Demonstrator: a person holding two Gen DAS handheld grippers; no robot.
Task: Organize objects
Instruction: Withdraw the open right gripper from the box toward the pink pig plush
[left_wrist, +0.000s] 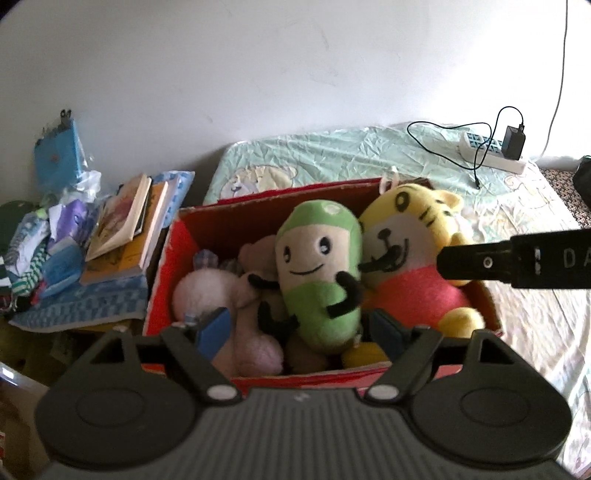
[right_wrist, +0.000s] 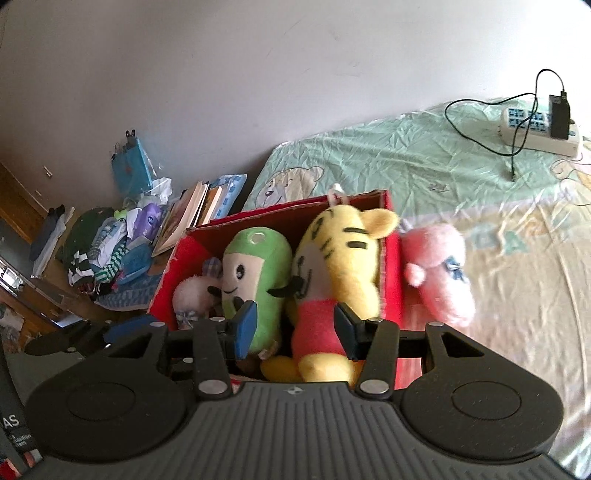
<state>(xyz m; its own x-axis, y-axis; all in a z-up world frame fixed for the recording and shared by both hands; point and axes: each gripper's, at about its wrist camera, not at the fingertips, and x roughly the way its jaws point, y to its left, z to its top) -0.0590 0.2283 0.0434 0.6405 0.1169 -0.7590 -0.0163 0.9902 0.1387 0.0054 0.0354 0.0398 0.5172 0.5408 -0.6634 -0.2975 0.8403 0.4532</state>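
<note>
A red cardboard box (left_wrist: 166, 266) (right_wrist: 391, 258) stands on the bed and is packed with plush toys. In it are a green bean plush (left_wrist: 317, 273) (right_wrist: 258, 273), a yellow tiger plush in a red shirt (left_wrist: 410, 236) (right_wrist: 340, 258) and pale pink plush toys (left_wrist: 207, 288). My left gripper (left_wrist: 301, 330) hovers open over the box's near side, and nothing is pressed between its blue pads (left_wrist: 214, 328). My right gripper (right_wrist: 295, 330) is open above the tiger's red body, its pads apart from it. A pink plush (right_wrist: 439, 273) lies on the bed just outside the box's right wall.
Left of the bed, books (left_wrist: 125, 229) and a heap of clothes and bags (right_wrist: 110, 243) are piled up. A power strip with a black charger and cable (left_wrist: 495, 151) (right_wrist: 539, 125) lies on the green sheet at the back right. The right gripper's finger (left_wrist: 480, 262) reaches in from the right.
</note>
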